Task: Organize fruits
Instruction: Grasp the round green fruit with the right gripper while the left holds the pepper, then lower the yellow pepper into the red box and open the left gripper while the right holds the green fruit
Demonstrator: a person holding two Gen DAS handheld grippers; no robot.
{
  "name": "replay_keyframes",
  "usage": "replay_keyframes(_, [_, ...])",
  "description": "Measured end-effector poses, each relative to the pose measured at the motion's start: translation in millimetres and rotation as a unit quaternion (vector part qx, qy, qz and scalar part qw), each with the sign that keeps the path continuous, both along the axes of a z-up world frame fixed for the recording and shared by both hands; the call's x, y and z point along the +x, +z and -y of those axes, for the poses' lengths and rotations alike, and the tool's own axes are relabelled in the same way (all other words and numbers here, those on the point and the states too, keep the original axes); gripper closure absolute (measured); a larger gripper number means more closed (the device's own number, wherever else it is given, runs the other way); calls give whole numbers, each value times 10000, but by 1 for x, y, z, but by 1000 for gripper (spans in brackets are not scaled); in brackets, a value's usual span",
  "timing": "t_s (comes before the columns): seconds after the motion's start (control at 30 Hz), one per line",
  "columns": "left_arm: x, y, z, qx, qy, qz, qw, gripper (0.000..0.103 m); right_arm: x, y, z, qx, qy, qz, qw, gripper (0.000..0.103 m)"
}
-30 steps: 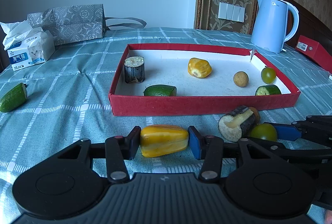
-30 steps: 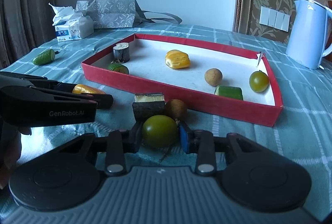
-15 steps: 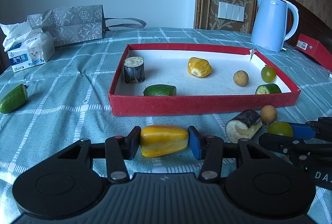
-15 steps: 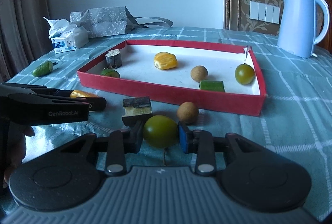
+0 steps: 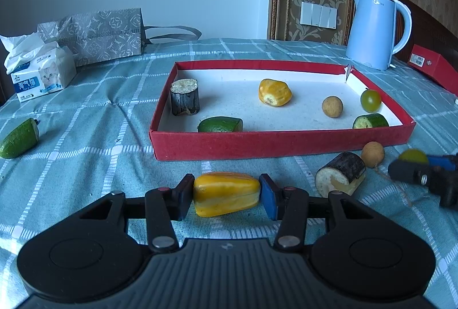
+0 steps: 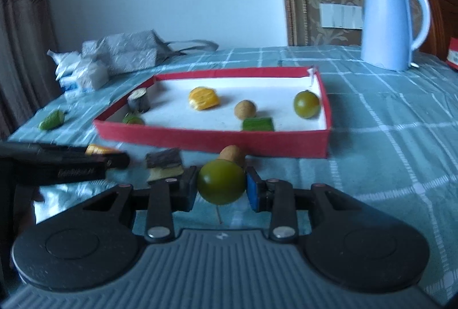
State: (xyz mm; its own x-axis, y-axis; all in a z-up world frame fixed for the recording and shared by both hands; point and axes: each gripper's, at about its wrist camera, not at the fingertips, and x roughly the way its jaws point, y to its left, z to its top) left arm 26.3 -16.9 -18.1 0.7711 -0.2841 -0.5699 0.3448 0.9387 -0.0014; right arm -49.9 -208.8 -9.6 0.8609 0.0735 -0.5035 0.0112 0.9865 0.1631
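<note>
2 grippers grip fruit — left gripper (image 5: pixel 226 196) unmoved on yellow piece (image 5: pixel 226 193), right gripper (image 6: pixel 221 183) carried green fruit (image 6: pixel 221 181) sideways.

A teal cloth (image 5: pixel 86 114) with a grid of white checks covers the desk. The tray (image 5: pixel 280 141) has red walls and a white floor. Inside lie a yellow fruit piece (image 5: pixel 274 92), a tan round fruit (image 5: pixel 332 106), a green round fruit (image 5: pixel 370 100), two dark green cut pieces and a black-barked stub with a pale top (image 5: pixel 184 97). The left claw (image 5: pixel 226 196), black with one blue pad, grips a yellow piece (image 5: pixel 226 193); the right claw (image 6: pixel 221 186), likewise black and blue, grips an olive-green fruit (image 6: pixel 221 181). The kettle (image 5: pixel 375 28) is pale blue, the bag (image 5: pixel 100 34) grey with a lighter motif, the wall panel brown with a gold floral pattern
</note>
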Motion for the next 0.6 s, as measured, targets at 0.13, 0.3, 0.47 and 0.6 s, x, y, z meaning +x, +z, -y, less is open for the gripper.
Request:
replay_keyframes(0.13, [0, 1, -2, -75, 4, 23, 10000, 55, 3, -2, 14, 212, -295, 126, 9993, 70])
replay_keyframes(0.3, [-3, 7, -6, -274, 24, 178, 9995, 55, 10, -10, 33, 662, -490, 131, 9965, 70])
replay_keyframes(0.47, [-3, 8, -3, -200, 60, 215, 9996, 55, 11, -13, 39, 876, -467, 119, 9950, 70])
replay_keyframes(0.6, [-4, 11, 0, -124, 109, 281, 9995, 55, 13, -15, 41, 1016, -441, 77, 9938, 70])
